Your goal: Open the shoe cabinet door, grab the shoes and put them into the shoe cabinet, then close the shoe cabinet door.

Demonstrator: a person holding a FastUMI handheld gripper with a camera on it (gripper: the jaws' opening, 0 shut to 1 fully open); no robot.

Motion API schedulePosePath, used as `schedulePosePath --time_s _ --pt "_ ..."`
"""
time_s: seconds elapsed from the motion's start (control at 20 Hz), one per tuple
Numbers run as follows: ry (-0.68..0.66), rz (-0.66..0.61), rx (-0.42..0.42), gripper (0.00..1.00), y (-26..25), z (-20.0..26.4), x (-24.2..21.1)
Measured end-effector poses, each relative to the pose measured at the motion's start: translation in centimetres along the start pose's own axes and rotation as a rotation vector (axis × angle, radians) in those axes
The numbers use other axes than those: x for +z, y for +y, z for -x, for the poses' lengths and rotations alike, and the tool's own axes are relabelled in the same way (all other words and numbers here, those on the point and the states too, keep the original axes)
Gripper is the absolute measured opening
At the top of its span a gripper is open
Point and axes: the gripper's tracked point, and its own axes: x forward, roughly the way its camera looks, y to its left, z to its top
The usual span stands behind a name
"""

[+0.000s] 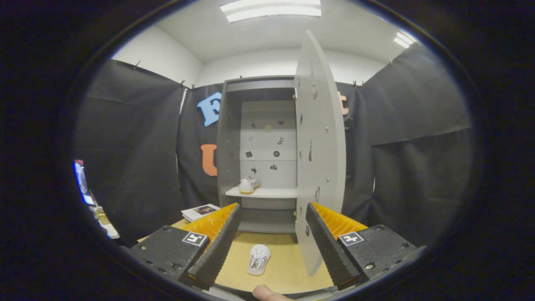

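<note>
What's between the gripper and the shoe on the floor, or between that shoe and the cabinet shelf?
Nothing visible. The gripper is open, and the shoe on the floor lies between its fingers on bare floor. The cabinet door is swung open to the right, so the shelf is exposed; another shoe already sits at its left end.

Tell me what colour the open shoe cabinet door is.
Light grey, with scattered dark holes: the tall flat cabinet door shows best in the gripper view, swung open beyond the open jaws.

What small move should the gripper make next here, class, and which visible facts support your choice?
Probably lower the gripper onto the white shoe on the floor. Its fingers are spread wide and empty, that shoe lies between them, the cabinet door already stands open, and one shoe on the shelf shows the other is still to go in.
</note>
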Motion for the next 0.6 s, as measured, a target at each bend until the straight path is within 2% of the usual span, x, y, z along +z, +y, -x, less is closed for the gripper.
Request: schedulePosePath --time_s 0.3,0.6 --pt "0.017 0.019 0.029 0.99 4.8 -3.7 -6.1" --pt "0.137 0.02 0.023 0.99 7.0 -10.8 -17.1"
